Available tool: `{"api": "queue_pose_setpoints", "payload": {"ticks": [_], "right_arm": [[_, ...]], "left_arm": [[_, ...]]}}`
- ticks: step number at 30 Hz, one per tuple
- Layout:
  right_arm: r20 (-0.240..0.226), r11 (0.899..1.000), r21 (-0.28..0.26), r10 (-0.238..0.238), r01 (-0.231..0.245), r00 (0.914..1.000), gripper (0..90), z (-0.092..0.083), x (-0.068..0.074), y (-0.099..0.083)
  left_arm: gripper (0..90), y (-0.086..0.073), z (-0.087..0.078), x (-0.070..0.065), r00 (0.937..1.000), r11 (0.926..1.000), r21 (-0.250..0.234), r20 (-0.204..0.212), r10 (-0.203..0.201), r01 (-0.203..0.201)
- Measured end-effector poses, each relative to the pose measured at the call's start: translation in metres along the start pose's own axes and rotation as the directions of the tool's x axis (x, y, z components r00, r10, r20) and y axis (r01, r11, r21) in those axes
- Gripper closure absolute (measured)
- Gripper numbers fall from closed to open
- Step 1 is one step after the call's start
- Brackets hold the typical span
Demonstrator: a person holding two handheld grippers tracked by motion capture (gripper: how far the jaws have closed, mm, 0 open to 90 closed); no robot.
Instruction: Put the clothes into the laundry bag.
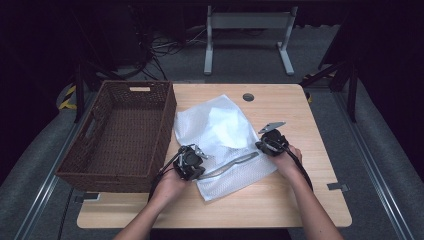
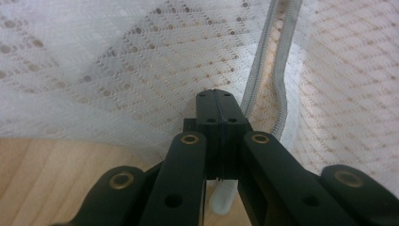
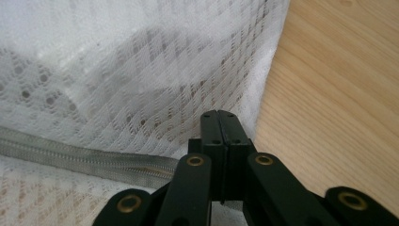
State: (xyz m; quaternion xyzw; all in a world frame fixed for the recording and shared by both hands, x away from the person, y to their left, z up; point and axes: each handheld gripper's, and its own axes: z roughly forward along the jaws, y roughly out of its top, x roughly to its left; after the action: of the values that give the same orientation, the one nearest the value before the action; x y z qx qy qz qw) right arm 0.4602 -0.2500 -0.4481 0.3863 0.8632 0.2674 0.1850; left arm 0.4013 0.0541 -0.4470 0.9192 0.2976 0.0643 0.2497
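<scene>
A white mesh laundry bag [image 1: 222, 145] is lying flat on the wooden table [image 1: 280, 200], just beside a brown wicker basket [image 1: 120, 135]. The left gripper [image 1: 192, 162] is pressing down at the bag's near-left edge, jaws together beside the grey zipper [image 2: 270, 70]. The right gripper [image 1: 272, 141] is sitting at the bag's right edge near the zipper's end, jaws likewise closed; whether either is pinching mesh, I cannot tell.

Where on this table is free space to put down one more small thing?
The table is bare along its near edge, in front of the mesh bag, and on the right strip beyond the right hand-held gripper. A small patch lies behind the bag, around the round hole. The left side is crowded by the basket.
</scene>
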Motion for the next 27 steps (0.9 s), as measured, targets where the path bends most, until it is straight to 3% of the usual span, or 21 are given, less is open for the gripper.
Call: {"api": "queue_pose_setpoints", "payload": {"ticks": [8,19,24,27], "right_arm": [[0.010,0.999,0.036,-0.003,0.003,0.9999,90.0,-0.015,-0.003,-0.016],[-0.013,0.998,0.059,0.010,-0.009,0.9999,90.0,-0.032,-0.003,-0.035],[-0.031,0.999,0.038,0.023,-0.022,0.9993,89.6,-0.036,-0.002,-0.037],[-0.043,0.999,0.013,0.037,-0.036,0.9984,82.0,-0.040,-0.003,-0.036]], "left_arm": [[90.0,0.016,0.010,0.009,0.9992,0.9993,-0.029,-0.031,-0.026,0.025],[90.0,0.027,0.019,0.019,0.9976,0.9963,-0.077,-0.054,-0.043,0.038],[89.6,0.025,0.017,0.024,0.9988,0.9931,-0.109,-0.022,-0.044,0.041],[84.0,0.023,0.011,0.025,0.9986,0.9901,-0.130,0.008,-0.052,0.053]]}}
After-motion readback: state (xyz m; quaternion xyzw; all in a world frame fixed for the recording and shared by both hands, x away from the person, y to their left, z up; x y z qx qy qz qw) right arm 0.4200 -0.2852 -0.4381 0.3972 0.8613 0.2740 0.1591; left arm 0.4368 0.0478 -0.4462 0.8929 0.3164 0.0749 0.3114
